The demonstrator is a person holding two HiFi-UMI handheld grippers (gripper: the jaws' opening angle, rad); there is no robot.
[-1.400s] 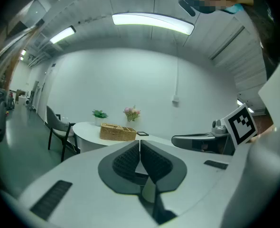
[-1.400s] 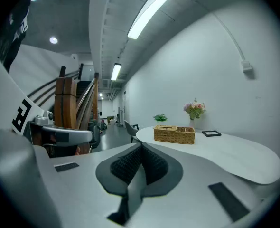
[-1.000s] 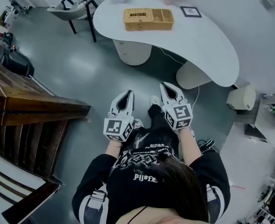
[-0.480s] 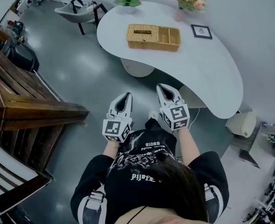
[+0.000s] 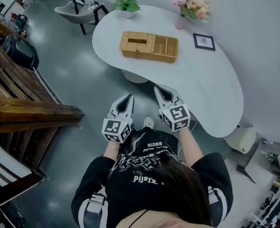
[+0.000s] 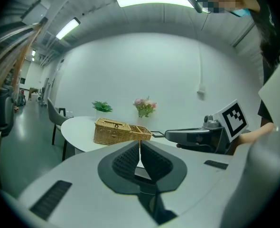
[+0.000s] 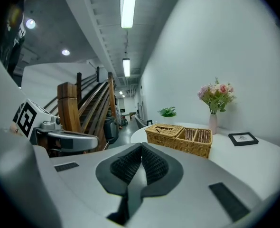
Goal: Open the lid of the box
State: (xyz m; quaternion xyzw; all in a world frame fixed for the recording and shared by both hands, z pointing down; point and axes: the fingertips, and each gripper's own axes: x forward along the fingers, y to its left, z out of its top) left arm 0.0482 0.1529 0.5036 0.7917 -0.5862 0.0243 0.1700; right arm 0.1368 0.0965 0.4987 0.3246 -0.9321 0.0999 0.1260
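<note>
A wicker box [image 5: 148,46] lies on the white curved table [image 5: 201,84]; its left half has a closed lid [image 5: 137,41], its right half is open compartments. The same wicker box [image 6: 121,130] shows far ahead in the left gripper view and to the right, wicker box [image 7: 180,138], in the right gripper view. My left gripper [image 5: 129,98] hangs over the floor, short of the table, shut and empty. My right gripper [image 5: 159,89] is at the table's near edge, shut with nothing between the jaws. Both are well short of the box.
A potted plant [image 5: 127,4], a vase of pink flowers [image 5: 191,9] and a small picture frame [image 5: 204,41] stand at the table's far side. A wooden staircase [image 5: 21,103] rises at the left. A chair [image 5: 80,8] stands beyond the table. A white bin [image 5: 240,138] sits at the right.
The table and wicker box have drawn nearer and lower in the head view as the person walks toward them. Both grippers stay shut, held out in front.
</note>
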